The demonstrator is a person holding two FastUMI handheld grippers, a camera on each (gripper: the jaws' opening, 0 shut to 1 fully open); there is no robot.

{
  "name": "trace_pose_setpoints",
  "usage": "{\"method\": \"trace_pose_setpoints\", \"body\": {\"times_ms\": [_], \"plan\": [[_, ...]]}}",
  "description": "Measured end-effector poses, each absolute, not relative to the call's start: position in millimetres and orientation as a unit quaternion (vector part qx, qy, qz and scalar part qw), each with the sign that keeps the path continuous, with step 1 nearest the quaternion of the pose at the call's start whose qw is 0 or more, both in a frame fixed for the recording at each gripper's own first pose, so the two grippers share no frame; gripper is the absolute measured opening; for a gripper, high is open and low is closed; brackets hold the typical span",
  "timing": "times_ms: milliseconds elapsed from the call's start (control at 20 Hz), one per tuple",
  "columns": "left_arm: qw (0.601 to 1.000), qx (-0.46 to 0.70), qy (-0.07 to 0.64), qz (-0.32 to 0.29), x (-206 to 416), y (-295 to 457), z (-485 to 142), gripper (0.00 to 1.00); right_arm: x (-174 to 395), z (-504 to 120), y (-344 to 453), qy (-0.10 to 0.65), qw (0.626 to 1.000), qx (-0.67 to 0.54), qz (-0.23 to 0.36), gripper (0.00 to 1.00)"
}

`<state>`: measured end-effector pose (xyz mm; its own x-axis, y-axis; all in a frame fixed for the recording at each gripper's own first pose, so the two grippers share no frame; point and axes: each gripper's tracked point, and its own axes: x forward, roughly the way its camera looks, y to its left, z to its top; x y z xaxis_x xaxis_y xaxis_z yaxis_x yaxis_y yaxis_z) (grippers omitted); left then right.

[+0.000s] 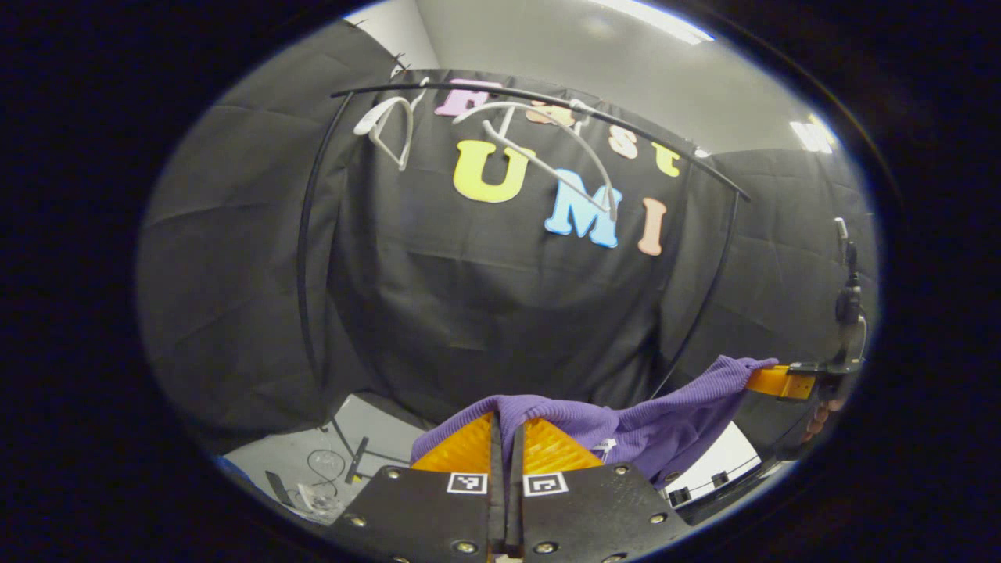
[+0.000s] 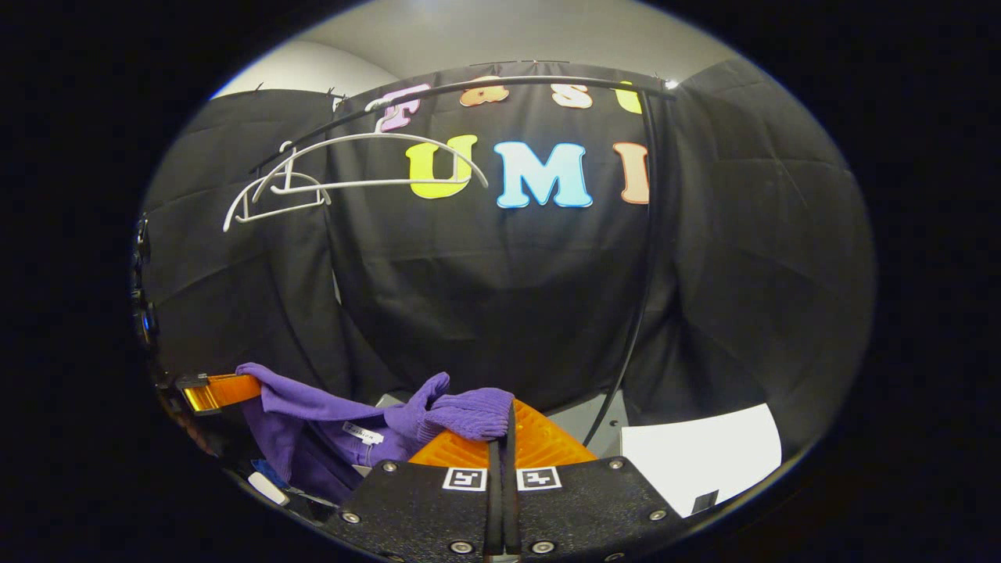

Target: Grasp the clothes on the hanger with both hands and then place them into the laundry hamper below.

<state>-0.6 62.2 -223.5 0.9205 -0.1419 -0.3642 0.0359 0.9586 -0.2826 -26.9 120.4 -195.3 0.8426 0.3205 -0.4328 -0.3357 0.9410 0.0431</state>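
Note:
A purple knit garment (image 1: pixel 626 426) stretches between both grippers, off the hangers. In the left gripper view my left gripper (image 1: pixel 508 438) is shut on one end of it, and the right gripper (image 1: pixel 770 381) holds the other end at the far right. The right gripper view has my right gripper (image 2: pixel 507 426) shut on a bunched fold of the garment (image 2: pixel 336 418), with the left gripper (image 2: pixel 215 391) pinching the far end at the left. Two bare white hangers (image 2: pixel 313 180) hang on the black rail (image 1: pixel 547 98) above. The hamper is hidden.
The rail's black upright posts (image 1: pixel 305 234) stand to each side of the cloth wall. A white panel (image 2: pixel 696 453) lies low at the right in the right gripper view. Grey floor with cables (image 1: pixel 328 461) lies below the left post.

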Motion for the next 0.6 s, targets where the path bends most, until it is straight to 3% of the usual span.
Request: {"method": "trace_pose_setpoints", "body": {"times_ms": [200, 600], "plan": [[0.968, -0.119, 0.219, -0.028, -5.6, 64.8, -234.2, 0.02, -36.7, -222.9, 127.8, 0.245, 0.951, -0.012, 0.190, 0.00], [0.950, -0.077, 0.291, -0.086, -27.6, 61.6, -276.2, 0.01, -57.0, -279.0, 125.4, 0.326, 0.934, 0.002, 0.146, 0.00]]}}
